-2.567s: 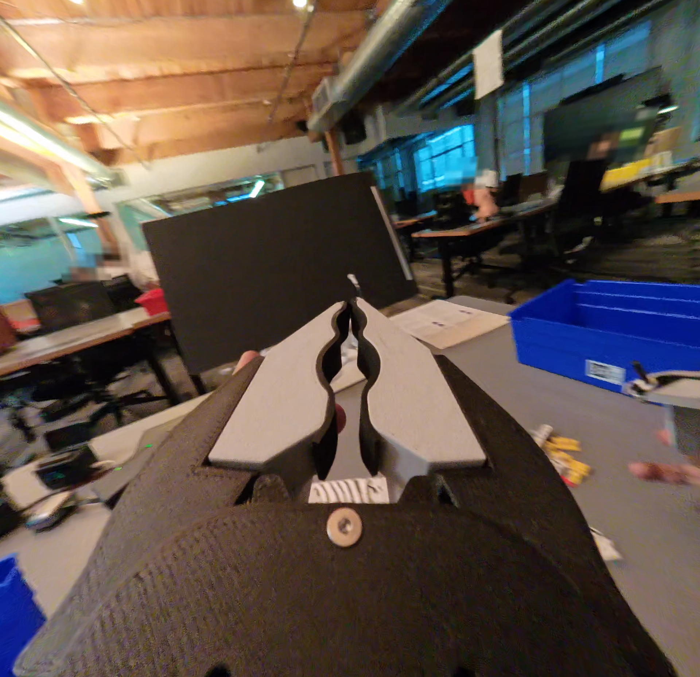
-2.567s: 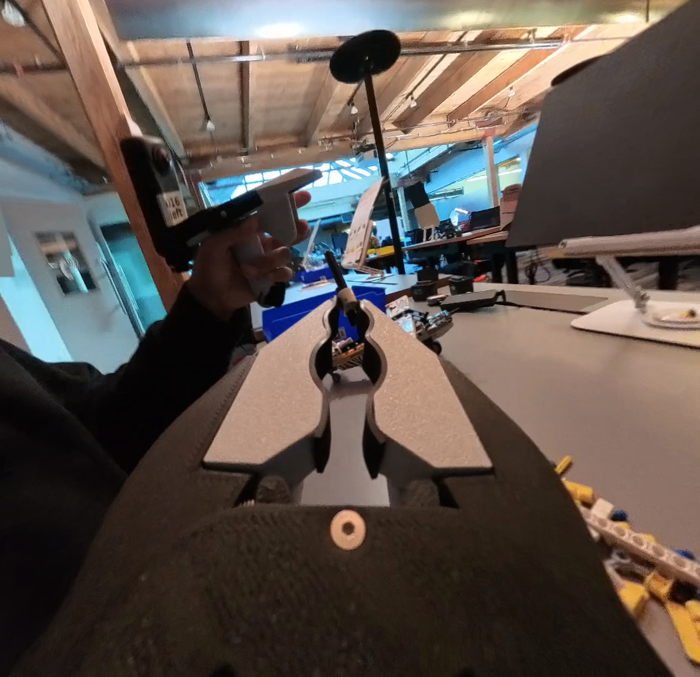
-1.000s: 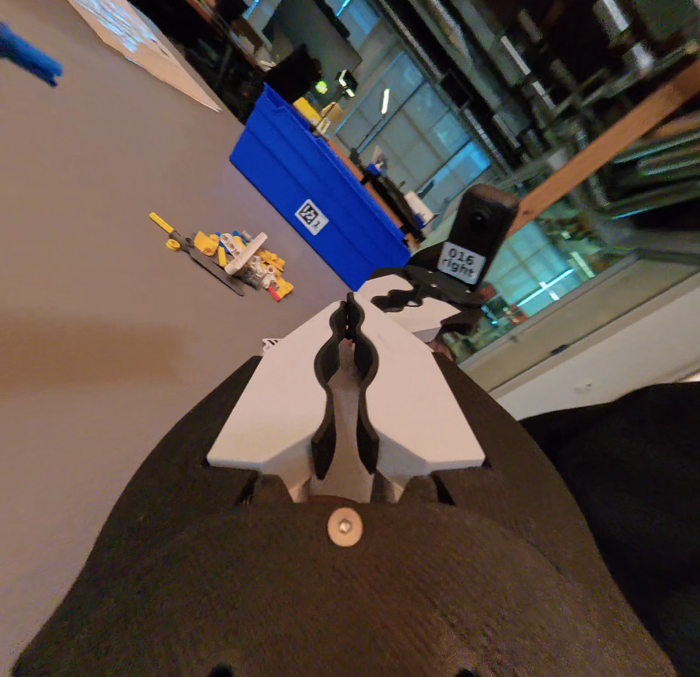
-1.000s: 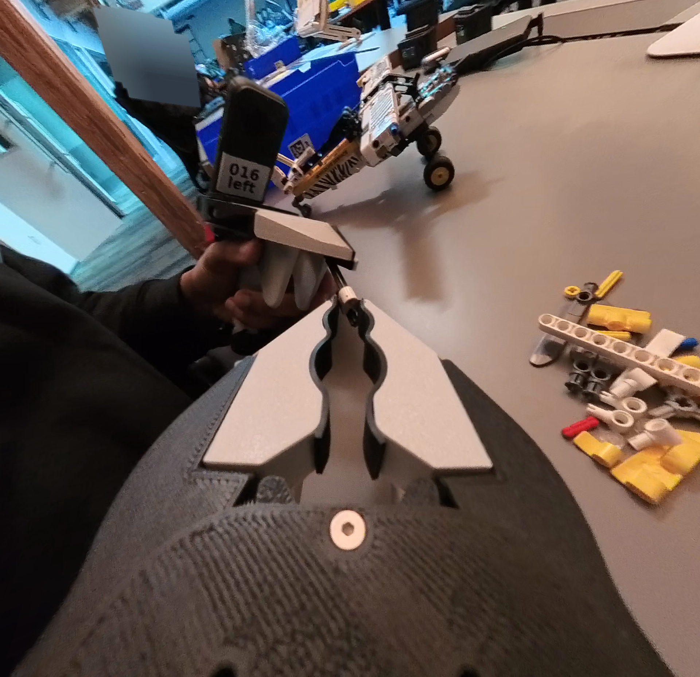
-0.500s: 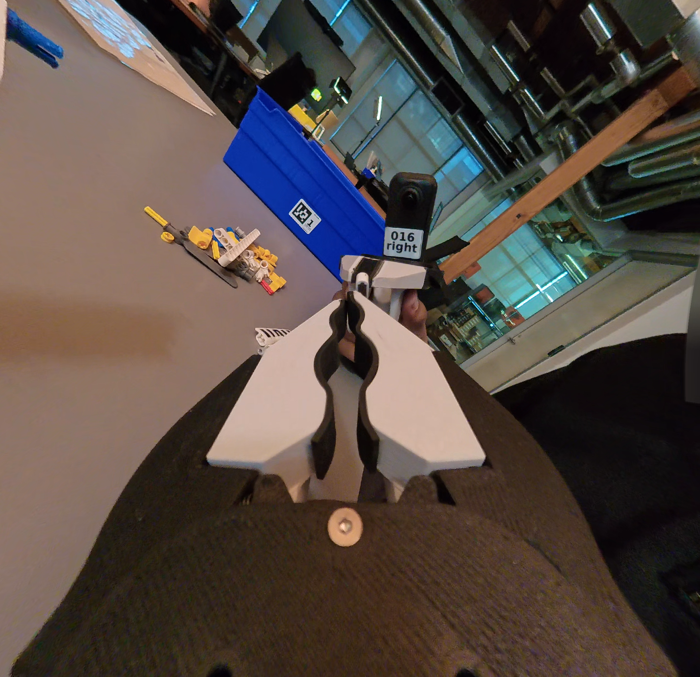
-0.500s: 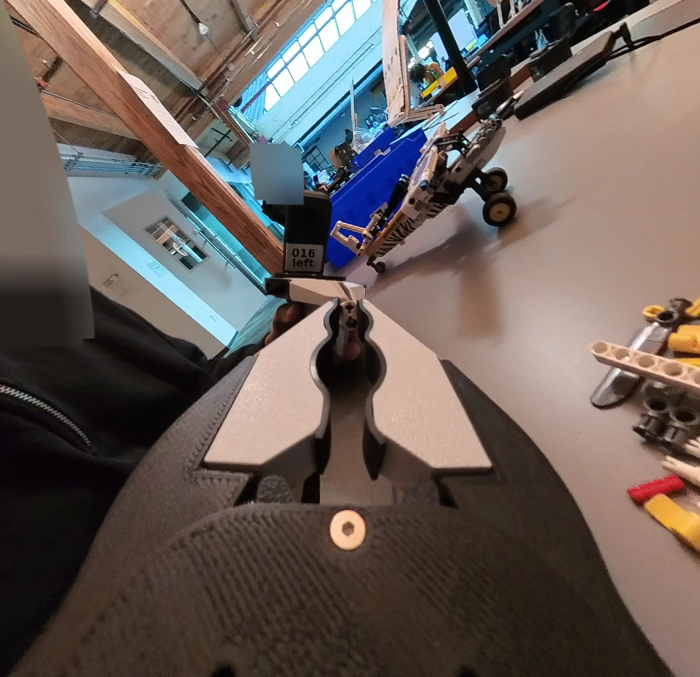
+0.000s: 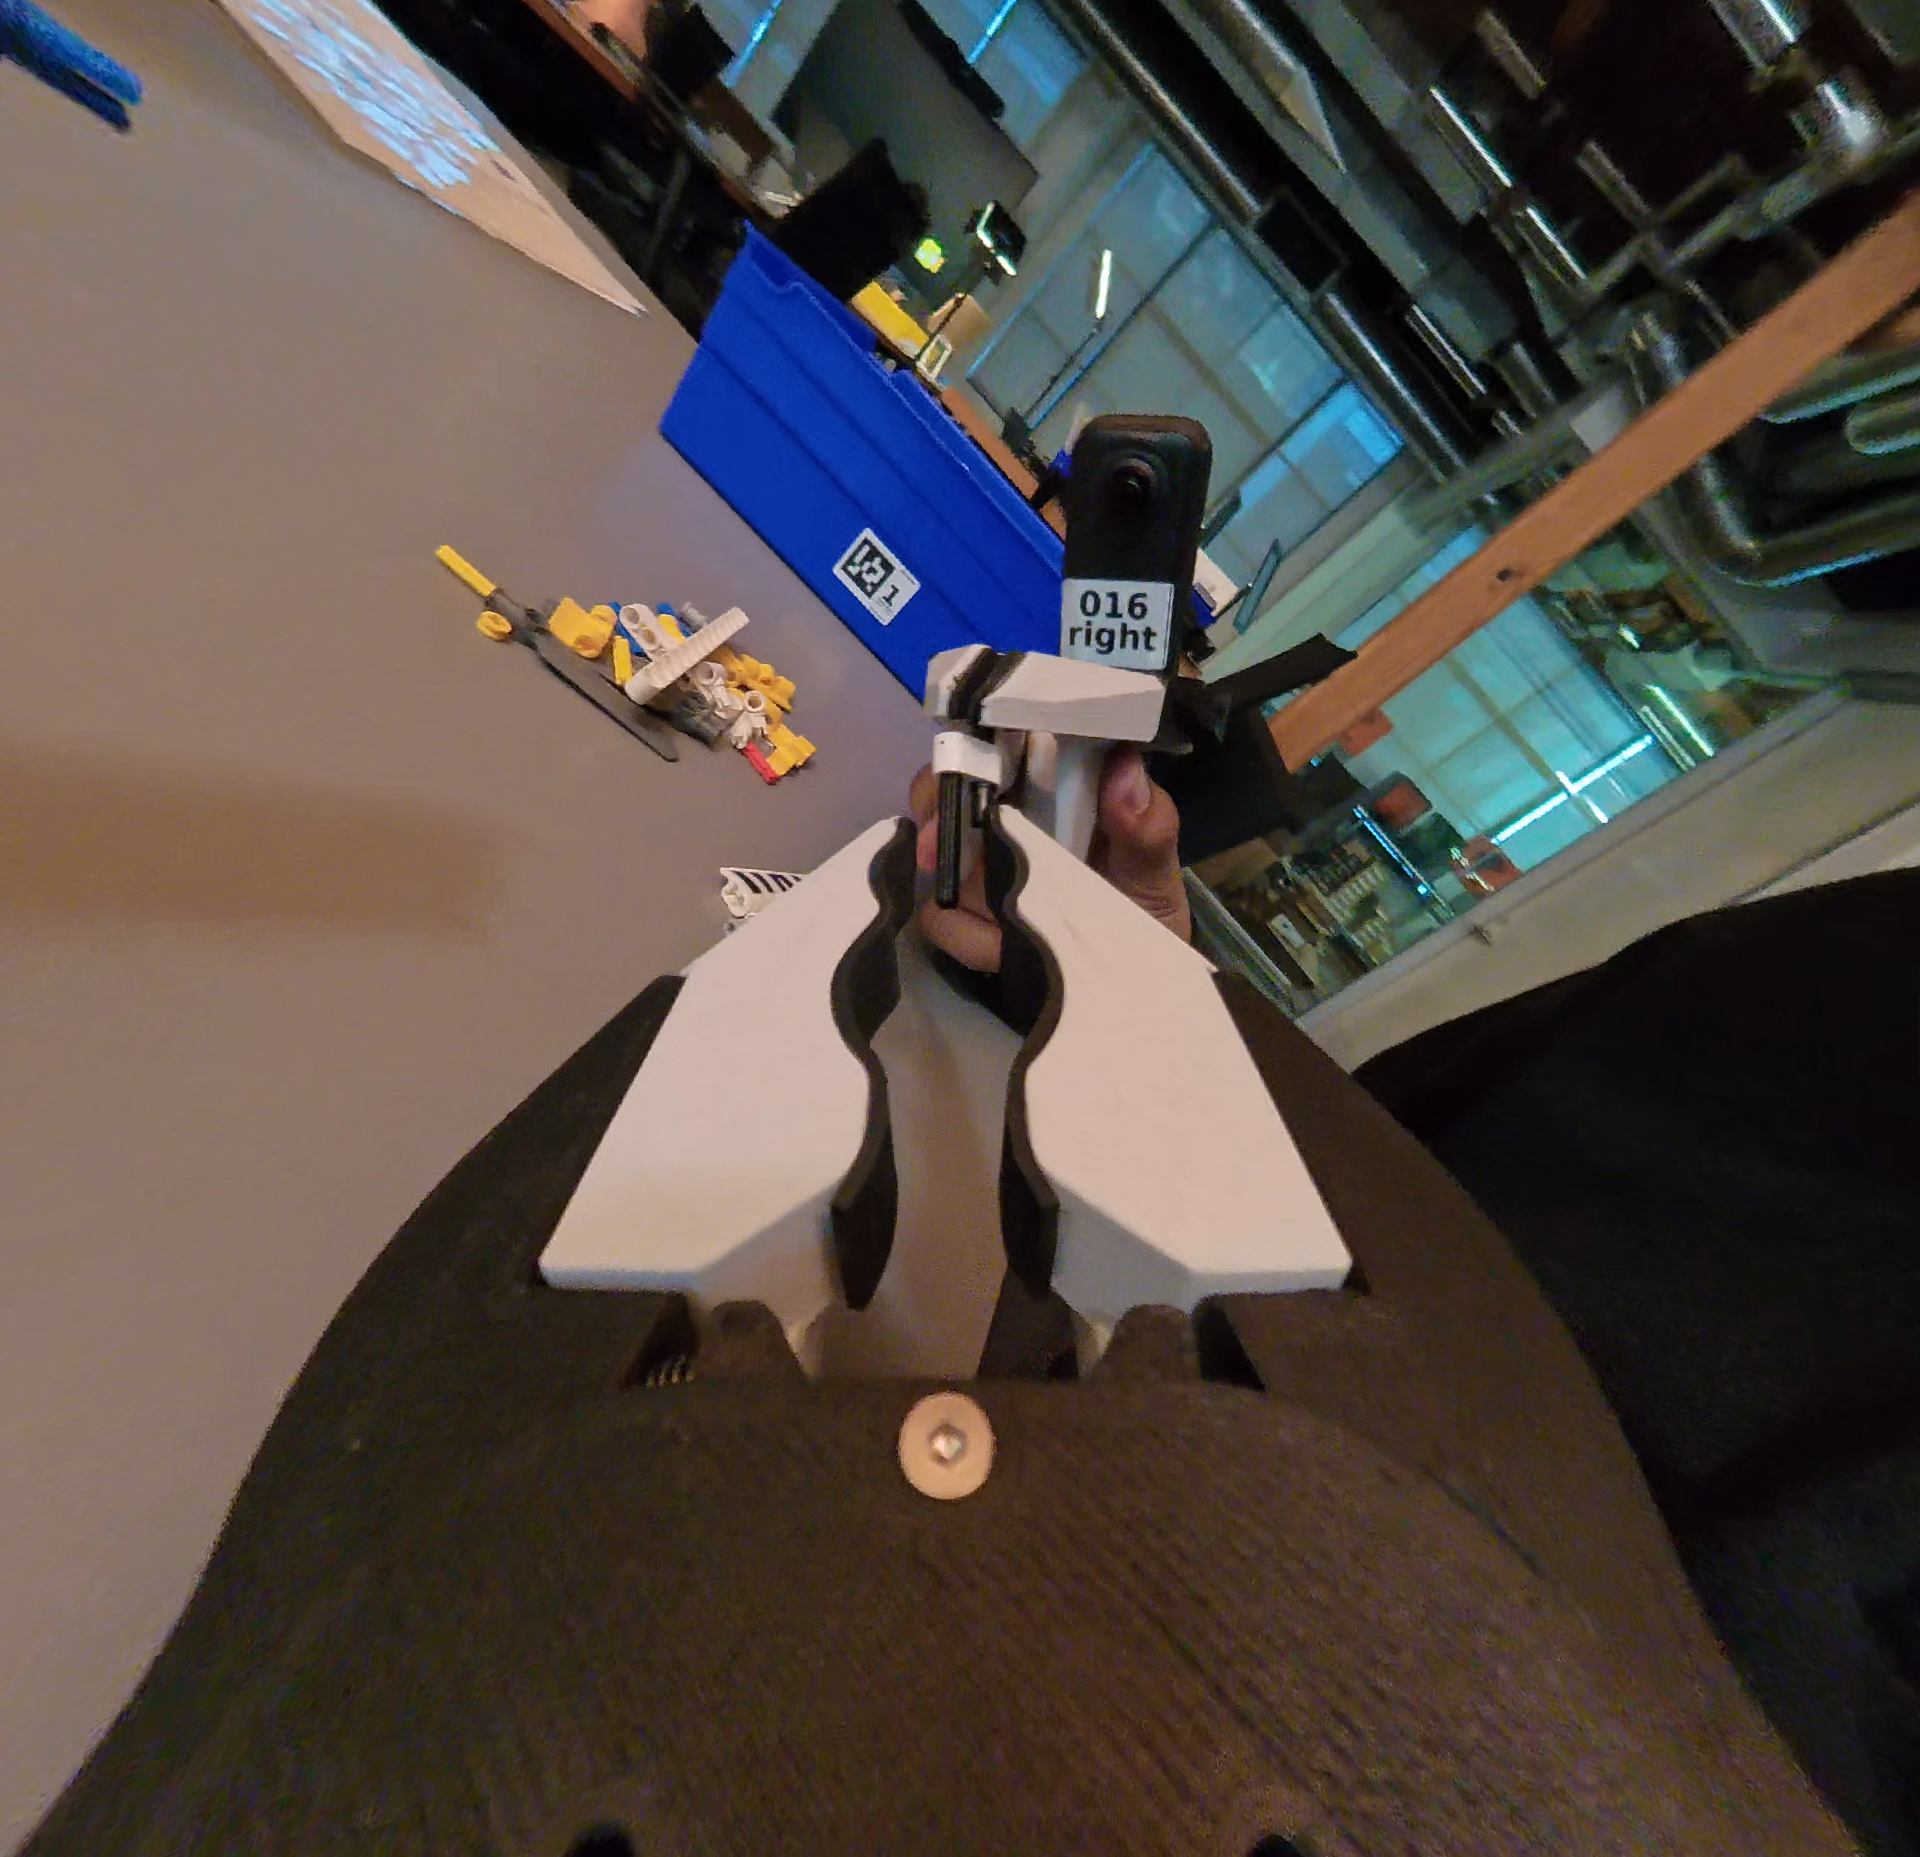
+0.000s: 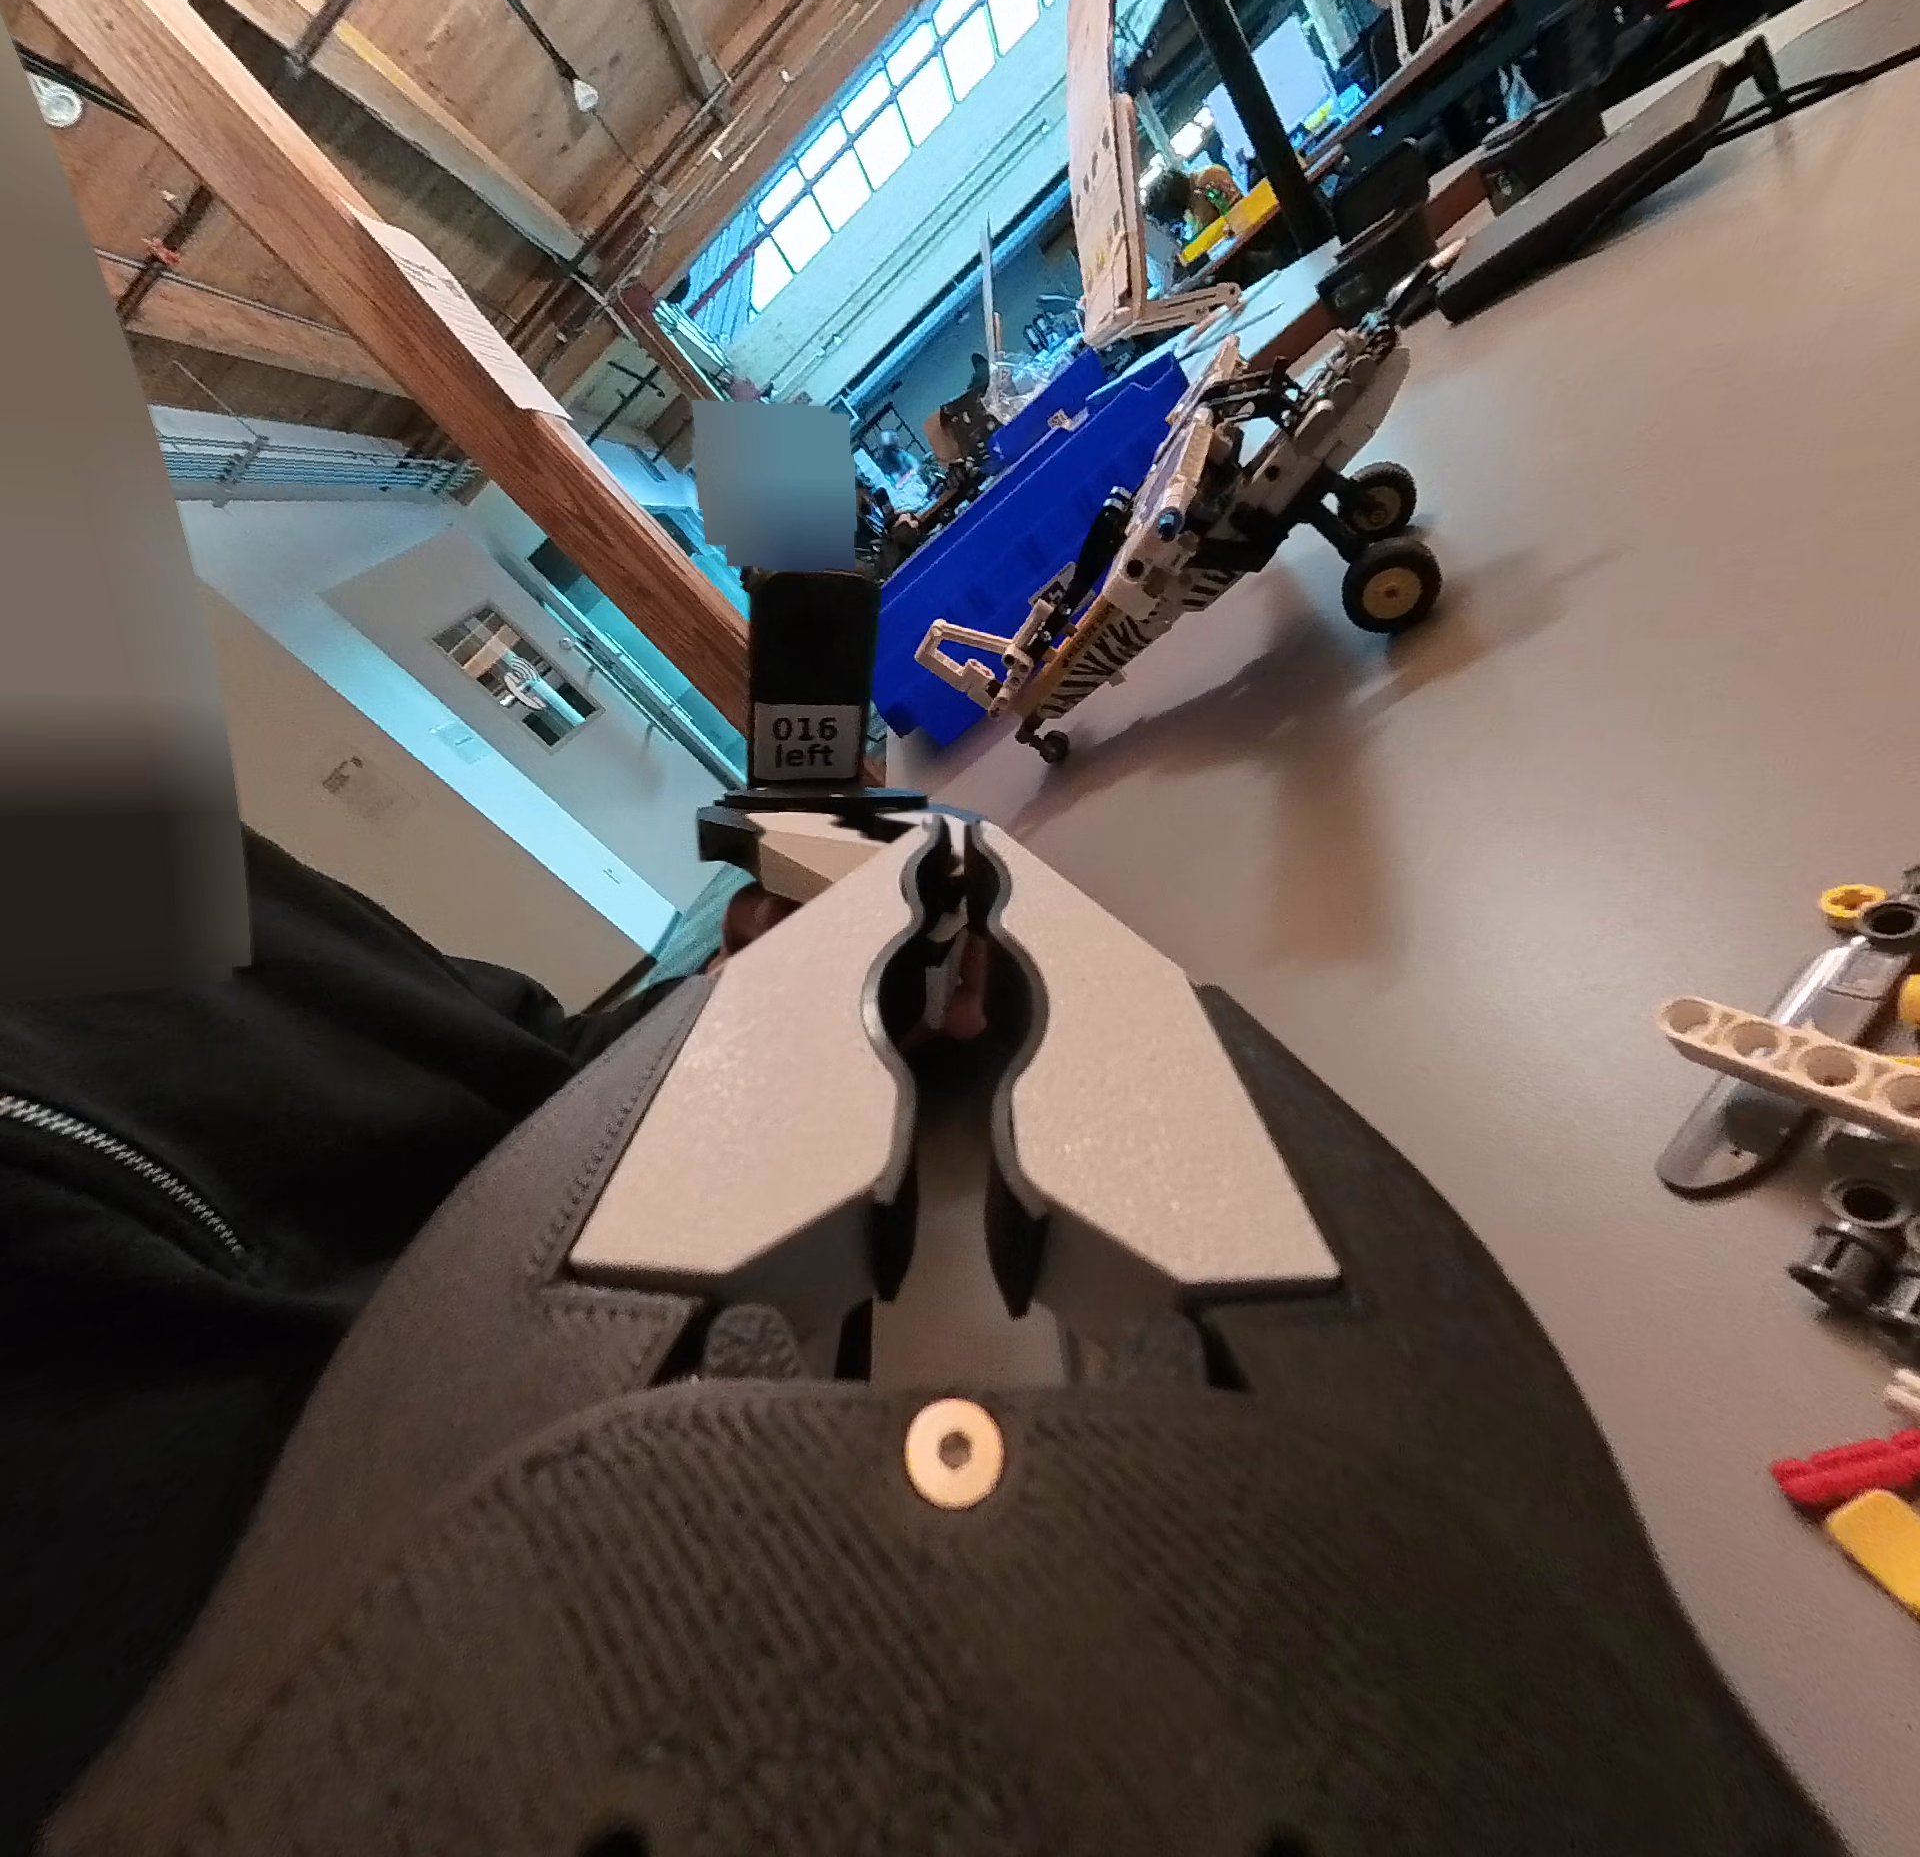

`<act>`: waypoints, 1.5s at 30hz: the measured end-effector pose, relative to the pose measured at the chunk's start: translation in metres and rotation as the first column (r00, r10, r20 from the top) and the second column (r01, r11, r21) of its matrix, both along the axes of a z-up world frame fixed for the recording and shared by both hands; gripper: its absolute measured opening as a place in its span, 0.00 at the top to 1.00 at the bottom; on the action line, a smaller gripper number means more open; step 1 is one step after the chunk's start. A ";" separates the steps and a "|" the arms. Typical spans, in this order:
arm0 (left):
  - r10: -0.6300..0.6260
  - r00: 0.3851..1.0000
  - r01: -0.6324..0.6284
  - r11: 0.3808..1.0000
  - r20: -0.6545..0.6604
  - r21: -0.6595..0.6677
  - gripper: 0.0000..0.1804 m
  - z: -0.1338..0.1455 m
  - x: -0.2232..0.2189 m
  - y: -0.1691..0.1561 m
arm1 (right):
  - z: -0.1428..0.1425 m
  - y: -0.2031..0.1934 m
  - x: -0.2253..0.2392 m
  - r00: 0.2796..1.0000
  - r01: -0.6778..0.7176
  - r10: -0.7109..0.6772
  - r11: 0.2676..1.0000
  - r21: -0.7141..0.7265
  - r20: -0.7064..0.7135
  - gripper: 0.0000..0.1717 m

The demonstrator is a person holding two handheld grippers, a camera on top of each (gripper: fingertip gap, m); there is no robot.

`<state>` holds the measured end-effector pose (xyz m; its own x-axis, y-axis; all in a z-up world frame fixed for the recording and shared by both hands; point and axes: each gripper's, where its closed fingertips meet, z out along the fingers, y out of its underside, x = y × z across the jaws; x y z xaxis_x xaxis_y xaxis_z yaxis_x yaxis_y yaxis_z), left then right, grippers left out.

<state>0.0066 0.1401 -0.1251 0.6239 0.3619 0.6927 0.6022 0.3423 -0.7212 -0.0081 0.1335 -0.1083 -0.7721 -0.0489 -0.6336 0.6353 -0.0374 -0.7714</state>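
The right gripper is clamped shut on a white-collared black pin hanging between the left gripper's parted fingertips (pads not pressing), so steady, aligned hands seem wise.

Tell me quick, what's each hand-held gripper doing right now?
Left hand-held gripper: open; a black pin stands between its fingers, not squeezed.
Right hand-held gripper: shut, seemingly on the small white piece carrying that pin.
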 end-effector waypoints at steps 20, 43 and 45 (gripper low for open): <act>0.000 0.999 0.001 1.000 -0.041 0.031 1.00 0.008 -0.002 0.005 | -0.001 0.007 0.001 0.995 0.061 -0.059 0.998 -0.026 0.074 0.80; -0.132 0.987 0.133 0.991 -0.089 0.013 0.96 0.010 0.018 0.018 | 0.001 0.002 0.022 0.985 -0.107 0.114 0.993 -0.058 0.132 0.97; -0.159 0.984 0.162 0.986 -0.081 0.038 0.96 0.012 0.020 0.018 | 0.002 0.003 0.024 0.981 -0.125 0.134 0.990 -0.071 0.137 0.97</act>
<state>0.0266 0.1585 -0.1136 0.7240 0.2228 0.6528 0.5946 0.2781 -0.7544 0.0157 0.1361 -0.1063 -0.6596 -0.1848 -0.7286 0.7404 0.0074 -0.6721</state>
